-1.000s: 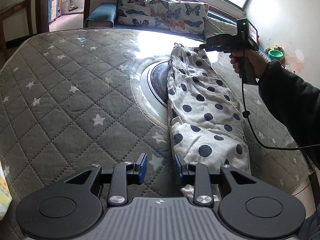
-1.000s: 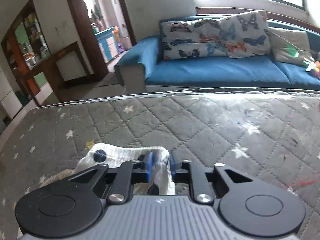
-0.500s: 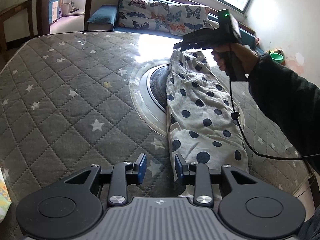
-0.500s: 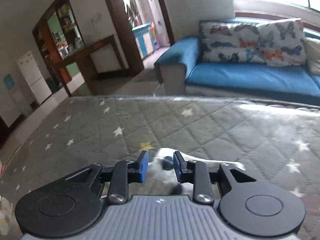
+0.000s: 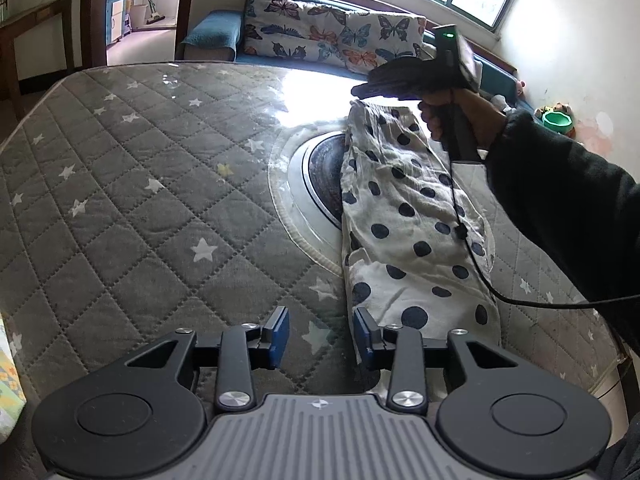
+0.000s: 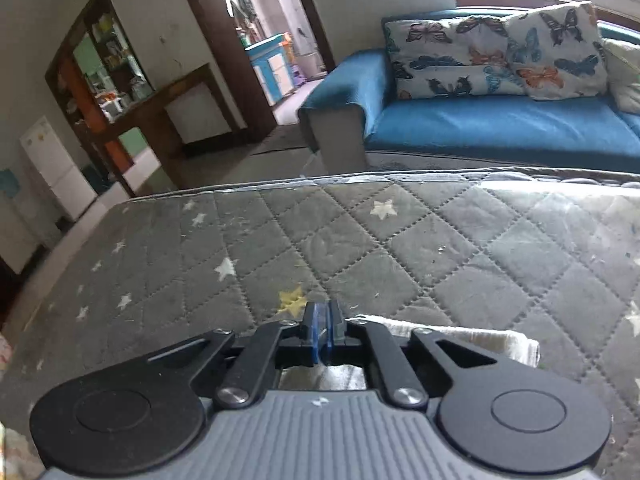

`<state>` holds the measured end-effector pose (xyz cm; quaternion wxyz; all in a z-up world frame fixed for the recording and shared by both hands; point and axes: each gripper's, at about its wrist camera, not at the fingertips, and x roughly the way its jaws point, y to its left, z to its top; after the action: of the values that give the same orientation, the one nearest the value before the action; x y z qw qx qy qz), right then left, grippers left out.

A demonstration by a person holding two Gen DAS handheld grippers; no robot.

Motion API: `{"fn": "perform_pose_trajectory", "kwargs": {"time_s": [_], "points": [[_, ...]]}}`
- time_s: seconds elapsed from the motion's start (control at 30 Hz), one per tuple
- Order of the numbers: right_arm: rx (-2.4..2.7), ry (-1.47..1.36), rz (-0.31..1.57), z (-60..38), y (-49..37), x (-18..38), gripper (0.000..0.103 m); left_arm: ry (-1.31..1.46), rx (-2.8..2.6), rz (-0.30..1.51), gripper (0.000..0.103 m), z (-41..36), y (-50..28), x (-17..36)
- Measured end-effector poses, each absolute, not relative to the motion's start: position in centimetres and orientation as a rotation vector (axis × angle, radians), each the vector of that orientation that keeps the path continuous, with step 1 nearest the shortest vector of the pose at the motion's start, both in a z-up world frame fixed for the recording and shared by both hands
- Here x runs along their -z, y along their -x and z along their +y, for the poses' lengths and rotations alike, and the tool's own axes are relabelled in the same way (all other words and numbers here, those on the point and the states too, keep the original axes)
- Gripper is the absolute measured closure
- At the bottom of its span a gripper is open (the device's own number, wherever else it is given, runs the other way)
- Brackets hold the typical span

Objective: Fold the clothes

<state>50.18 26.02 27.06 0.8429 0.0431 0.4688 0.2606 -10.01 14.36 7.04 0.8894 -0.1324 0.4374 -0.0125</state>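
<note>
Black grippers, blue-padded fingers [image 5: 279,336], dark sleeve [image 5: 568,200], black cable [image 5: 500,296]

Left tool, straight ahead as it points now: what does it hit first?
Likely nothing but the quilted cover. The left tool is open, with the polka-dot garment just off its right finger. Depth is unclear.

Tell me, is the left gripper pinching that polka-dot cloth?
No, the left gripper is open, with the polka-dot cloth beside its right finger.

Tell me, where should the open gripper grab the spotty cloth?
Probably the near left corner of the spotty cloth, coming in low from the near end. That hem lies flat right beside the left gripper, whose jaws are open.
</note>
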Motion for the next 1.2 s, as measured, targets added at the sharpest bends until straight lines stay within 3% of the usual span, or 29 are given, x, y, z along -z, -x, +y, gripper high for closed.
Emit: {"fn": "perform_pose_trajectory", "kwargs": {"time_s": [0.47,1.2], "points": [[-0.577,0.111,1.039,25.7,-47.7,-25.7,0.094,0.232,0.124,0.848,0.063,12.1,7.6,-8.7],[-0.538,0.034,1.059,21.1,-45.8,-26.1,0.090,0.208,0.265,0.925,0.058,7.6,4.3,-5.3]]}}
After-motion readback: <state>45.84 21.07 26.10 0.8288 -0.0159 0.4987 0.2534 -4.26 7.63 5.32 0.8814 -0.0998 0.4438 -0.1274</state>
